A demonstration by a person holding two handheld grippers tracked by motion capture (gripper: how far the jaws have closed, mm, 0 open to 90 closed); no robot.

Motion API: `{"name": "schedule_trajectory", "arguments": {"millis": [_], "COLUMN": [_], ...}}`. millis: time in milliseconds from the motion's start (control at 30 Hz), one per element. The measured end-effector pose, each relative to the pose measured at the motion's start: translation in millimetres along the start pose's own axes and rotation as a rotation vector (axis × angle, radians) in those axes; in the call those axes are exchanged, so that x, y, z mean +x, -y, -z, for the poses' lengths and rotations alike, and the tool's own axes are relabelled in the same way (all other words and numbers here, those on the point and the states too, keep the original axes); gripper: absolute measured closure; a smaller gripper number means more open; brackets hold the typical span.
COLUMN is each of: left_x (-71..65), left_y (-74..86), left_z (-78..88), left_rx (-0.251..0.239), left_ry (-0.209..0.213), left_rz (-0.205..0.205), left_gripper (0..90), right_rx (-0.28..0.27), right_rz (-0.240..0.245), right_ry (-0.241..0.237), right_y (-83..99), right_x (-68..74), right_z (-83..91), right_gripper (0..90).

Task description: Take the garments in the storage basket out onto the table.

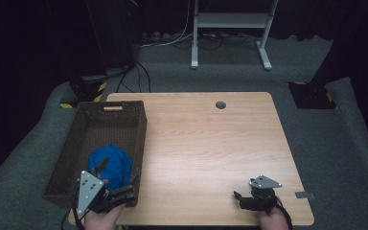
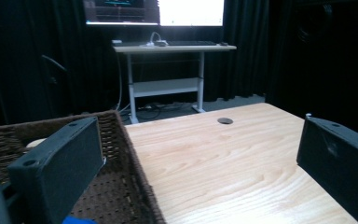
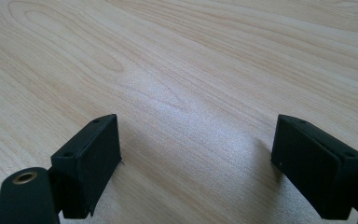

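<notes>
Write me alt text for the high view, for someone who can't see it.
A blue cloth lies bunched in a brown woven basket at the left of a wooden table. The left gripper, held at the basket's near right corner, is open, and the right gripper rests open near the table's front right edge.

Lab: black curtains (image 1: 52, 28), monitors (image 2: 154, 11) on standing desk (image 2: 172, 46), floor cables (image 1: 172, 40).
</notes>
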State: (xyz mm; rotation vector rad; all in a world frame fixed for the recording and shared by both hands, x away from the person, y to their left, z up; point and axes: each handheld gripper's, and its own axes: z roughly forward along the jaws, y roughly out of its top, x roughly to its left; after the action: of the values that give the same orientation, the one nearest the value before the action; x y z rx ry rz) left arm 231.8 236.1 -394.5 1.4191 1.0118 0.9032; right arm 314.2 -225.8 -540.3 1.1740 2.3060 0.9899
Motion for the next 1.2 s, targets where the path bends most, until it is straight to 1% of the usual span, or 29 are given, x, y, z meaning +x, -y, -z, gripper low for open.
{"name": "schedule_trajectory", "arguments": {"millis": [33, 133, 167, 200, 400, 600, 700, 733, 767, 967, 1100, 1167, 1200], "left_x": [0.0, 6.0, 6.0, 9.0, 18.9, 26.7, 28.1, 28.6, 28.8, 30.3, 31.3, 32.4, 32.7], "left_y": [0.0, -0.2, -0.2, -0.3, -0.9, -0.7, -0.4, 0.1, 0.3, 2.0, 2.7, 3.8, 3.9], "left_z": [0.0, 3.1, 3.1, 4.6, 11.1, 16.3, 17.3, 17.9, 18.0, 19.0, 18.9, 18.2, 18.1], "left_rx": [0.0, -0.002, -0.002, -0.001, -0.01, -0.013, -0.012, -0.011, -0.012, -0.012, -0.009, 0.002, 0.007], "left_ry": [0.0, -0.026, -0.026, -0.04, -0.076, -0.115, -0.124, -0.132, -0.137, -0.152, -0.157, -0.165, -0.163], "left_rz": [0.0, 0.005, 0.005, 0.005, 0.011, 0.005, -0.002, -0.015, -0.017, -0.037, -0.033, -0.026, -0.021], "left_gripper": [0.7, 0.7, 0.7, 0.7, 0.7, 0.7, 0.7, 0.7, 0.6, 0.7, 0.3, 0.3, 0.3], "right_rx": [0.0, 0.001, 0.001, 0.001, 0.0, 0.0, 0.0, 0.0, 0.0, 0.0, 0.0, 0.0, 0.0], "right_rz": [0.0, -0.001, -0.001, -0.001, 0.0, 0.0, 0.0, 0.0, 0.0, 0.001, 0.0, 0.001, 0.0], "right_ry": [0.0, 0.0, 0.0, 0.0, 0.0, 0.0, 0.0, 0.0, 0.0, 0.0, 0.0, 0.0, 0.0], "right_y": [0.0, 0.0, 0.0, 0.0, 0.0, 0.0, 0.0, 0.0, 0.0, 0.0, 0.0, 0.0, 0.0], "right_x": [0.0, 0.1, 0.1, 0.1, 0.0, 0.0, 0.0, 0.0, 0.0, -0.1, 0.0, -0.1, 0.0], "right_z": [0.0, 0.1, 0.1, 0.1, 0.0, 0.0, 0.0, 0.0, 0.0, 0.0, 0.0, 0.0, 0.0], "right_gripper": [15.2, 15.2, 15.2, 15.3, 15.2, 15.2, 15.2, 15.2, 15.2, 15.2, 15.2, 15.2, 15.2]}}
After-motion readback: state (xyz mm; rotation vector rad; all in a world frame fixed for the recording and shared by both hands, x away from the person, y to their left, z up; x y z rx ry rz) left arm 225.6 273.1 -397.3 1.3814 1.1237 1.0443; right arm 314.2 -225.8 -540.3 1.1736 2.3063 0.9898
